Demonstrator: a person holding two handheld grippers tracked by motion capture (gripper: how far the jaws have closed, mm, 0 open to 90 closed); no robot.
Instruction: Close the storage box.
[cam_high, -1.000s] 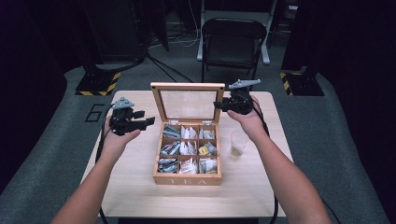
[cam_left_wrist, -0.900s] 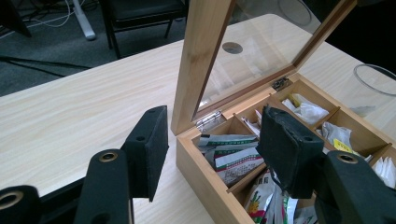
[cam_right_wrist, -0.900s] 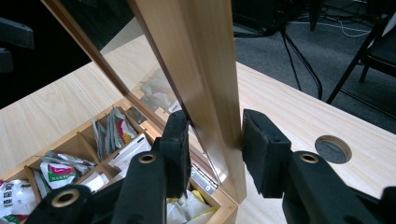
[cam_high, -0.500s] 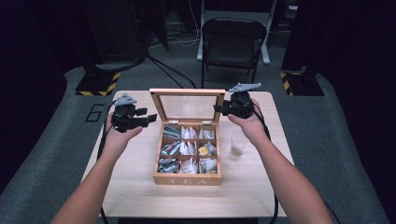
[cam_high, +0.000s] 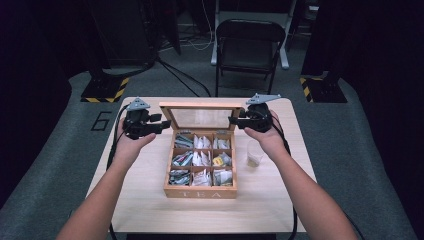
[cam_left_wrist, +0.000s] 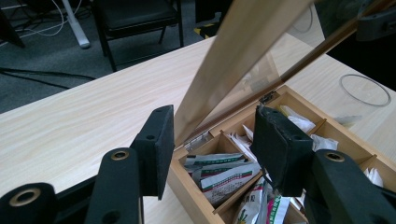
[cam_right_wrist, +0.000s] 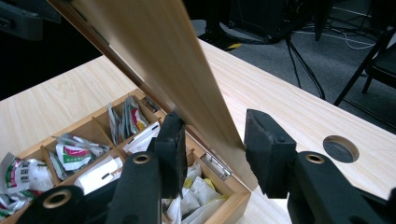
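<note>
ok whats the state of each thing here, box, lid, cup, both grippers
tea box: open, compartments full of tea bags
lid: raised, upright, between both grippers' jaws
plastic cup: upright beside the box
left gripper: jaws just closing around lid edge, gap visible
right gripper: jaws just opening, astride lid edge

The tea box (cam_high: 200, 189) is pale, matt wood; its lid (cam_high: 202, 118) frames a clear, glossy pane. The surface (cam_high: 145, 200) is smooth light wood grain. Sachets (cam_left_wrist: 219, 175) look like glossy printed paper. Each tool (cam_left_wrist: 210, 140) has matt black plastic jaws with rough pads.
</note>
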